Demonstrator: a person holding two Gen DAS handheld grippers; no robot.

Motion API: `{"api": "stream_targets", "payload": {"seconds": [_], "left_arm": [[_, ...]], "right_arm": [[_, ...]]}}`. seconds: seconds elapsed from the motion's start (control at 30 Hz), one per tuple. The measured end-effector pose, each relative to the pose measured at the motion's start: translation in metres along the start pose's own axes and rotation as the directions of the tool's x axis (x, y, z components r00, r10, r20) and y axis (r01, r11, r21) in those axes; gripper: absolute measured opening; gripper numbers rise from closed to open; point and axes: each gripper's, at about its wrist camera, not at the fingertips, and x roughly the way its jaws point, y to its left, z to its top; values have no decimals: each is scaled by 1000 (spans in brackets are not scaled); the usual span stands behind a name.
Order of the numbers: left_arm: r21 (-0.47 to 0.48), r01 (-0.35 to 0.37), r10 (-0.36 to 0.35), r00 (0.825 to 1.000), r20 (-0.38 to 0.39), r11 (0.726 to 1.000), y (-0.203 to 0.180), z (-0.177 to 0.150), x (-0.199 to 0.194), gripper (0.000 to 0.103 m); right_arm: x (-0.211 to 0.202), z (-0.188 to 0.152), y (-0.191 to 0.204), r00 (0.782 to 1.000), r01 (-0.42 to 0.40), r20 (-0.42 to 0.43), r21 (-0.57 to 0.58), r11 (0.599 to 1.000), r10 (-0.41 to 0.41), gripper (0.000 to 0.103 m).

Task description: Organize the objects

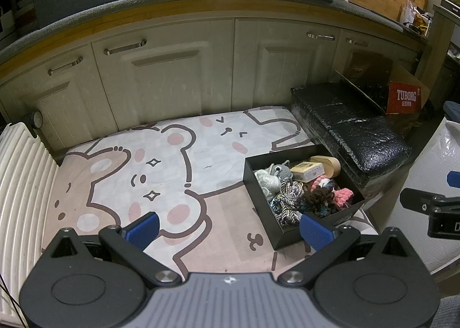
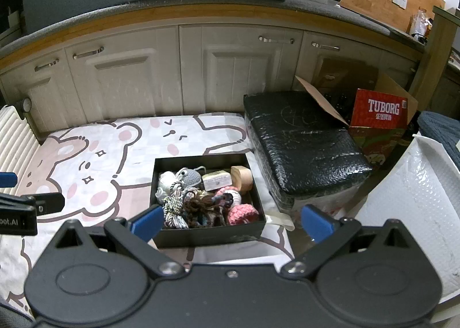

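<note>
Left wrist view: the left hand-held gripper (image 1: 228, 230) hangs over the cartoon-bear mat (image 1: 161, 172) with its blue fingers spread wide and nothing between them. The black box (image 1: 302, 193) sits ahead and to its right, its near corner just beyond the right fingertip (image 1: 314, 231). The box is packed with yarn balls, braided cords, a grey crocheted toy, a small printed carton and a wooden ring. The mat ahead is bare, so the sorting looks either finished or not yet begun; I cannot tell which.

Right wrist view: the right hand-held gripper (image 2: 230, 223) is also fully spread and empty, with the black box (image 2: 205, 234) straight ahead, its near wall between the fingertips. The pink crocheted piece (image 2: 243, 213) lies nearest, at the front right of the pile. A black wrapped bundle (image 2: 302, 138) lies further ahead to the right. If items are to come out, the next move probably calls for lowering into the box and closing on one loose piece without snagging the tangled cords.
</note>
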Motion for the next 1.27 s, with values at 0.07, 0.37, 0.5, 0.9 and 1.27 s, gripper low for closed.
{"api": "stream_targets", "payload": {"seconds": [0.07,0.37,0.5,0.9,1.27], "left_arm": [[-1,1,-1,1000,0,1000,0,0,0,102],[1,0,0,1000,-1,1000,-1,0,0,102],[-1,1,-1,1000,0,1000,-1,-1,0,102],[-1,0,0,1000,-1,1000,-1,-1,0,102],[5,3,-3,1000,2,1000,-3,-1,-1,102]], "right_arm": [[0,1,1,1000,0,1,0,1000,0,103],[-1,0,1,1000,-1,1,0,1000,1,103],[-1,0,2,1000,0,1,0,1000,0,103],[-1,0,2,1000,-1,1,1,1000,1,103],[-1,0,2,1000,-1,1,1,1000,1,103]]}}
